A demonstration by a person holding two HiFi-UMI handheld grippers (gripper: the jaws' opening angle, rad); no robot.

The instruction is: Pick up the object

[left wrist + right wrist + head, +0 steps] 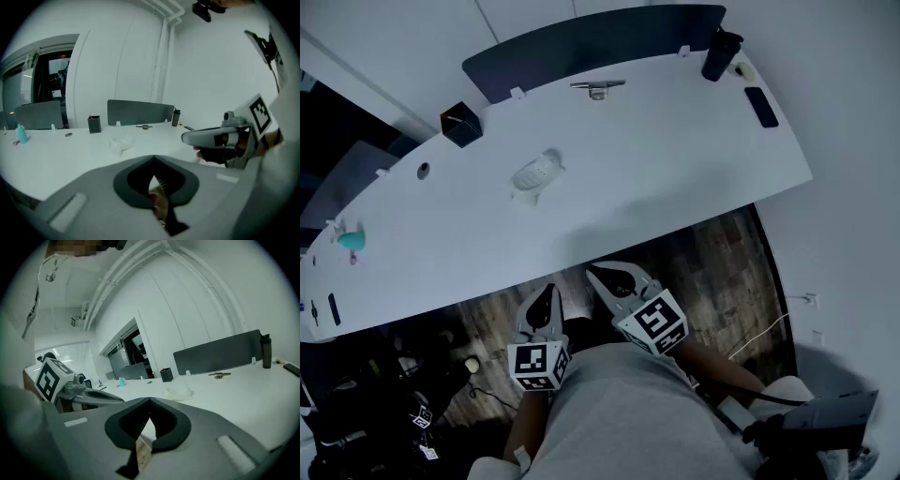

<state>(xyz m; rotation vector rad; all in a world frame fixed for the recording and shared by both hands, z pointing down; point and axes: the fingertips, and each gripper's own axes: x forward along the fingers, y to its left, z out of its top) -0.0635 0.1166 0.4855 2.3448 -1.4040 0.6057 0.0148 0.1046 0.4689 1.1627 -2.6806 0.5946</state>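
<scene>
1. While both tools hung low in the frame, short of the table (675,169) edge, I read the left gripper (546,298) as clenched on nothing, and the right gripper (605,278) as clenched and empty too.
2. The object (534,174), small and white, lay on the table at the middle of the frame, well apart from both grippers, with a dark box (461,124) to its upper left.
3. I judged it light, probably thin moulded plastic: stiff enough to lift, but smooth, and apt to skid or flex under a hard squeeze.
4. I could not tell its exact shape, so I reckoned a gentle pinch across its narrower side was safest.
</scene>
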